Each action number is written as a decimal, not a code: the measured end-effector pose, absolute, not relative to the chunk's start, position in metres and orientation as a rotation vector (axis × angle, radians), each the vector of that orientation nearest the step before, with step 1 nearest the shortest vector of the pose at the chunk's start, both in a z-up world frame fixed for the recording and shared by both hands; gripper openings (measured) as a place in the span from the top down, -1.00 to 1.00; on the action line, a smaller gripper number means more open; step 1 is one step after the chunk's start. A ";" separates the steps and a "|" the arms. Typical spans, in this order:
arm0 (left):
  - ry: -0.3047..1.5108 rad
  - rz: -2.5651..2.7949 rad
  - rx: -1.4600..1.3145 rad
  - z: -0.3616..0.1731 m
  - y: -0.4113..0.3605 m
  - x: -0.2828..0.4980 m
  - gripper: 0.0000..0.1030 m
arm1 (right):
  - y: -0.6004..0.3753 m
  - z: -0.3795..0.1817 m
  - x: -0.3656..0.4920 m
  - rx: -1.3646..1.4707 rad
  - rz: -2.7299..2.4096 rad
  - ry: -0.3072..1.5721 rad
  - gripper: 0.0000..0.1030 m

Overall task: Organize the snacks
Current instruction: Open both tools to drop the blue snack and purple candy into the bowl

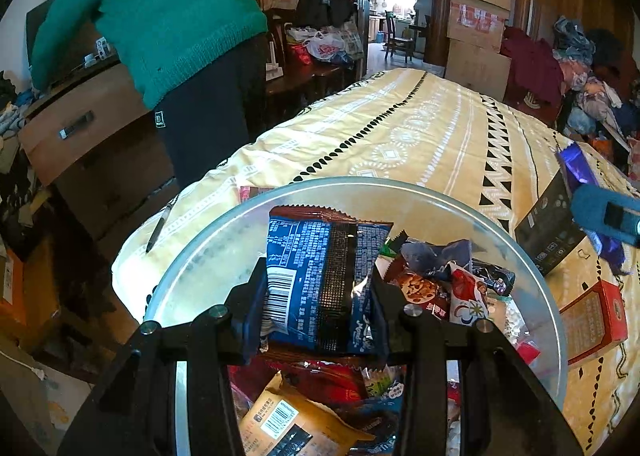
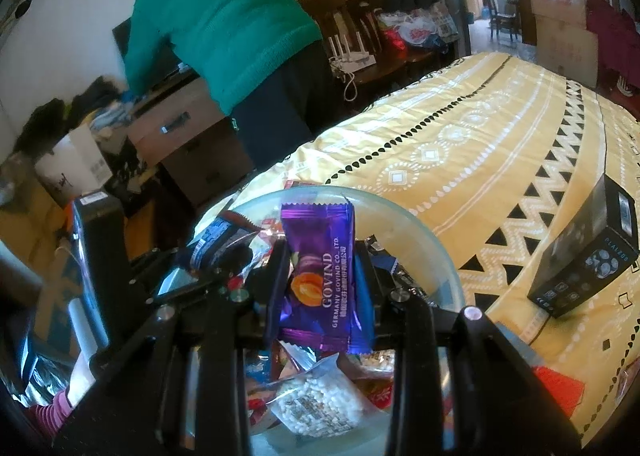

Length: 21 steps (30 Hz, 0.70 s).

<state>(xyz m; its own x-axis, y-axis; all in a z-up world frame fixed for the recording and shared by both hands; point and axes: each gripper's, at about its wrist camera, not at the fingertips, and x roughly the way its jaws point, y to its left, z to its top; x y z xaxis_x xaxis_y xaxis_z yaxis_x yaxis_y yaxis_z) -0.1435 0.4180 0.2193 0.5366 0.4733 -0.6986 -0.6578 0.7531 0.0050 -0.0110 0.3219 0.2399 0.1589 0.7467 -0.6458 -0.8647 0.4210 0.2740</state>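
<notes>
Blue snack packet [image 1: 320,280] clamped upright in left gripper [image 1: 316,308], above clear bowl [image 1: 532,256] of mixed snacks. Purple Govind candy [image 2: 320,276] pinched in right gripper [image 2: 322,288] over same bowl, apparently. Black box [image 2: 588,256] beside, on yellow patterned bed [image 2: 460,127].

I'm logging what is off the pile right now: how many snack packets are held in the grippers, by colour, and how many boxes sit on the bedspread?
Blue packet: 1
Purple packet: 1
Black box: 1
Red box: 1
Total: 4
</notes>
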 end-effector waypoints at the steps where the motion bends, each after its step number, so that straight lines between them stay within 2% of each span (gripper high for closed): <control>1: 0.741 0.681 -0.274 0.220 0.418 -0.143 0.13 | 0.322 0.239 -0.012 -0.173 1.163 0.811 0.38; 21: 0.728 0.669 -0.293 0.222 0.415 -0.147 0.13 | 0.326 0.237 -0.023 -0.183 1.173 0.824 0.38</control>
<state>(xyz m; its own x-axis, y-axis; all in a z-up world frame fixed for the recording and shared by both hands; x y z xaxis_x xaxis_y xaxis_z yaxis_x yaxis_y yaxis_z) -0.1471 0.4147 0.2225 0.5533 0.4588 -0.6953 -0.6541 0.7561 -0.0216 -0.0233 0.3261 0.2373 0.1389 0.7421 -0.6557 -0.8685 0.4095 0.2795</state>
